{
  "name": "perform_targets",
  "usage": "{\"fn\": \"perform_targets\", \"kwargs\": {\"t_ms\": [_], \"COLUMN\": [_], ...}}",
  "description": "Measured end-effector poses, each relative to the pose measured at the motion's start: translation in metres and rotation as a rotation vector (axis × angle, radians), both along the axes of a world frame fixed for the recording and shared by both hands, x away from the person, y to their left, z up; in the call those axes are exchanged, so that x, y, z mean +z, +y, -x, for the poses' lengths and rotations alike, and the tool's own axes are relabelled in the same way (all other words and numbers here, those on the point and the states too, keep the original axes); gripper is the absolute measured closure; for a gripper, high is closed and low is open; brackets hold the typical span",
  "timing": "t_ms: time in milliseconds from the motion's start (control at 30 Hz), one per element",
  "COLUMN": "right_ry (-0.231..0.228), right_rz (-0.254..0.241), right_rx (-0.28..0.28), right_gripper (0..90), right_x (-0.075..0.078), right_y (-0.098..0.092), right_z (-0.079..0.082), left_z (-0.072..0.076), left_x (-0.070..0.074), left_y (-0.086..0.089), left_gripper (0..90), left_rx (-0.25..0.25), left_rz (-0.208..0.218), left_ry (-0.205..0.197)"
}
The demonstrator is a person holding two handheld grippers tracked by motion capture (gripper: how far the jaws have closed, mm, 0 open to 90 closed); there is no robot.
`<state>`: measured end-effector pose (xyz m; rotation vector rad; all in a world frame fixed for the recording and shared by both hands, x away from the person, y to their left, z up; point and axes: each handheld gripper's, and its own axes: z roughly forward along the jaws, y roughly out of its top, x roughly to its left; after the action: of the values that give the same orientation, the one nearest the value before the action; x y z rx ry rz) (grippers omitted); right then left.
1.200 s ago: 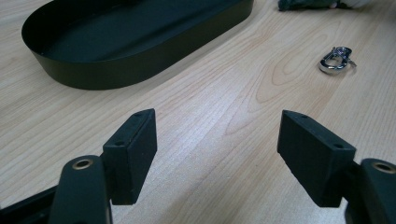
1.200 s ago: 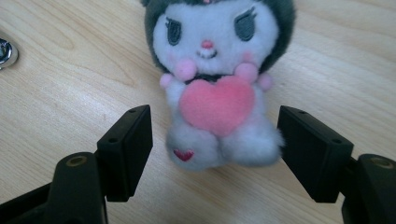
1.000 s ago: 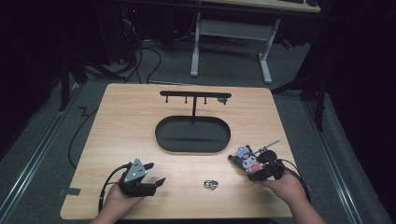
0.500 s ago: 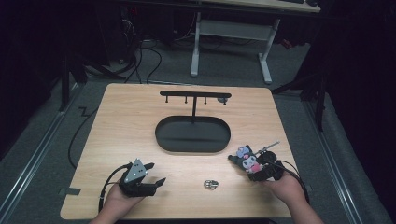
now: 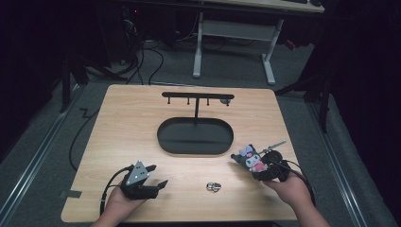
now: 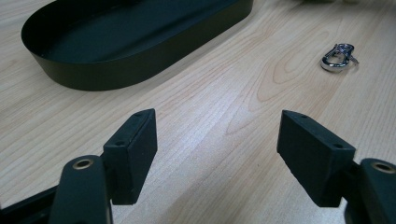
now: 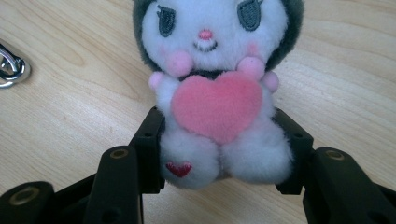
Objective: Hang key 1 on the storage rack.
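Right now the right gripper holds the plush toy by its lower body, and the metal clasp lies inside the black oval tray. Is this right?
Not quite. The right gripper does hold the plush toy by its lower body, but the metal clasp lies on the bare table, outside the black oval tray. The high view shows it.

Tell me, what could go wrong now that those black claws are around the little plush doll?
The right gripper, whose jaws have just been closing, holds the plush toy only by its soft lower body, so it might squash or slip out when lifted. The toy's head hangs beyond the jaws, so it may tip forward. The metal clasp lies loose on the table between both grippers; a sweeping hand could knock it away.
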<state>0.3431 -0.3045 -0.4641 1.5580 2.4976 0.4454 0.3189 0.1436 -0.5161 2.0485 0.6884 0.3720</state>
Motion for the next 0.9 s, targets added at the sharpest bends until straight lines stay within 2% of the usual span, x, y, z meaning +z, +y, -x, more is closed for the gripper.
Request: {"fn": "perform_targets", "kwargs": {"t_ms": [400,667,900], "right_ry": [-0.023,-0.030,-0.032], "right_rz": [-0.020,-0.038,-0.045], "right_rx": [-0.006,-0.006,0.006], "right_gripper": [48.1,48.1,48.1], "right_x": [0.026,0.048,0.059], "right_y": [0.001,0.007,0.015], "right_z": [-0.004,-0.014,-0.023], "left_z": [0.001,0.000,0.000], "left_x": [0.000,0.000,0.000], "left_y": [-0.001,0.000,0.000], "left_gripper": [29.5,29.5,29.5], "left_rx": [-0.005,-0.004,-0.005], "left_rz": [-0.006,-0.004,-0.003], "left_ry": [0.002,0.002,-0.001]}}
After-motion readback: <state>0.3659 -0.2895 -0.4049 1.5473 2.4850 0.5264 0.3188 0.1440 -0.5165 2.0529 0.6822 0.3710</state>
